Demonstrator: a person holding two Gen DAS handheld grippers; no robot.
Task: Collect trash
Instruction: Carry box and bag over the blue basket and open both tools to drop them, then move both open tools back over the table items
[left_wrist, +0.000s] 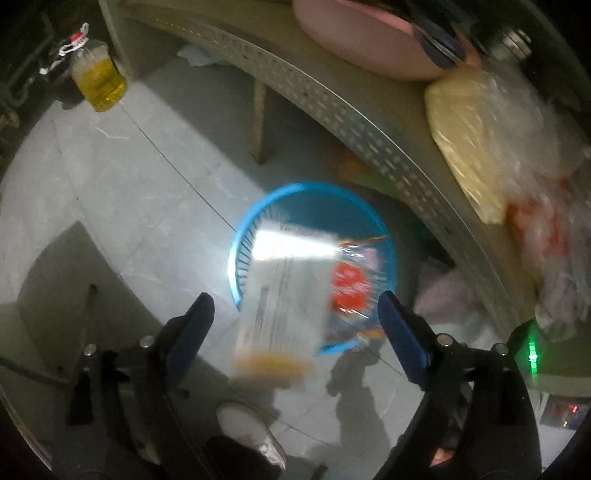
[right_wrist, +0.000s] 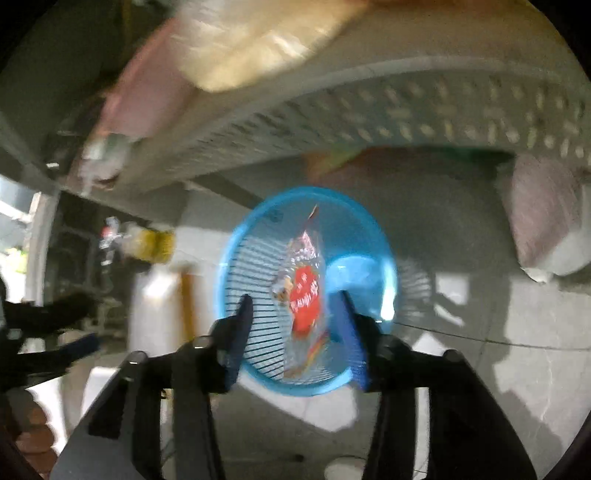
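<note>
the blue basket (left_wrist: 314, 206) is the biggest thing i care about: it sits on the tiled floor (left_wrist: 110, 177) straight ahead of both sets of jaws, just beside the perforated shelf edge (left_wrist: 369, 122), its slatted wall rigid enough to take a rim grip though it looks light and would tip if nudged. next down in size is the white printed carton (left_wrist: 284, 291), blurred, between my left gripper (left_wrist: 295, 302) fingers but not touching either pad; the left jaws stand very wide and i judge they hold nothing, the carton apparently loose over the basket mouth. it looks like thin card, light, stiff on its flat faces and easy to crush, so if i had to retake it i would pinch across the narrow edges near the middle. smaller still is the clear wrapper with the red label (right_wrist: 304, 291), lying between the right gripper (right_wrist: 295, 306) fingers over the basket; those jaws are about half open and neither pad presses on it, so i read it as let go. it is crinkly film, nearly weightless, slippery and floppy, best pinched at a bunched fold, not a flat face.
</note>
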